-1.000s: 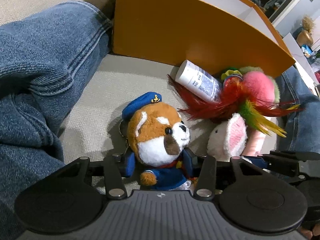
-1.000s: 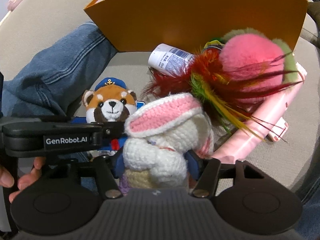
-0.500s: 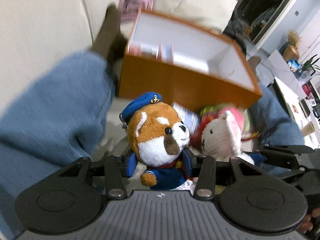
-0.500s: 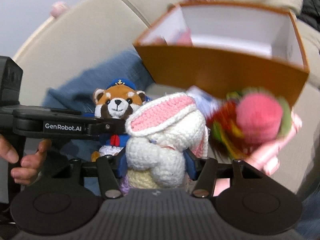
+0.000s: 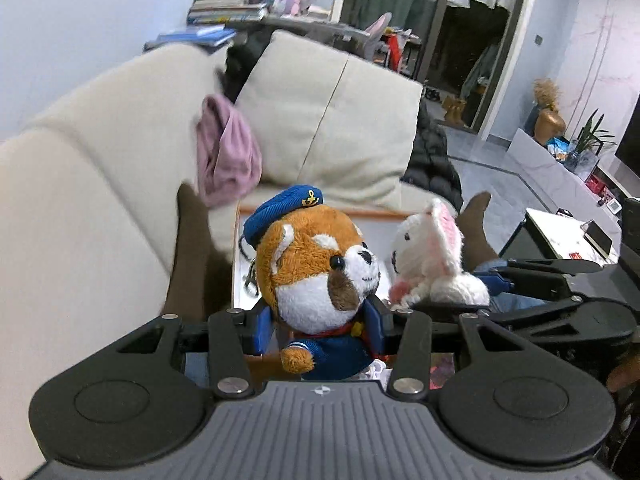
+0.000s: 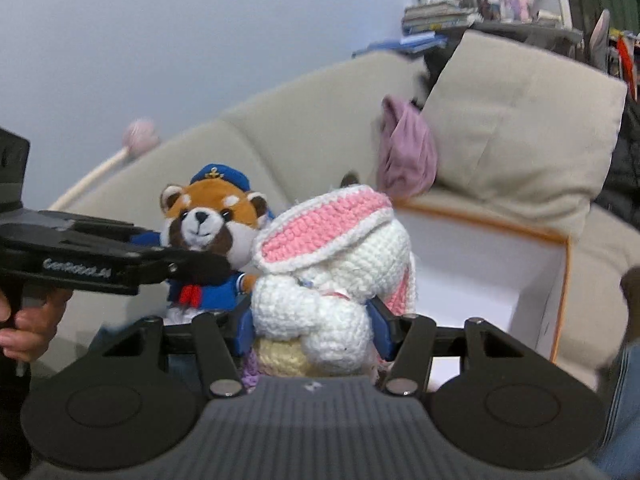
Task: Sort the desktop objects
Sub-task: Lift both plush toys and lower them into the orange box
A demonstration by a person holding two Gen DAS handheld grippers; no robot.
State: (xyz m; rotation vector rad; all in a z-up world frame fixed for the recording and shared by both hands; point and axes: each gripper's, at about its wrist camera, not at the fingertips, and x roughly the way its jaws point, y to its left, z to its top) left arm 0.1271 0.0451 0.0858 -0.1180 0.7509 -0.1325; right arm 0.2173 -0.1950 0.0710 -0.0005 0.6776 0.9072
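Both toys have come up off the sofa seat since a second ago, each clamped in one of my grippers.

Left wrist view: my left gripper (image 5: 320,330) pinches the red panda plush (image 5: 316,264) by its blue body at lower centre; the orange box (image 5: 240,240) shows behind it, the crochet rabbit (image 5: 436,256) to its right. Right wrist view: my right gripper (image 6: 314,328) squeezes the rabbit's white body at centre, the box at right, the panda at centre left.

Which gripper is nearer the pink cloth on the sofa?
Left. The left gripper, holding the red panda plush, is just below-right of the pink cloth; the right gripper sits farther right.
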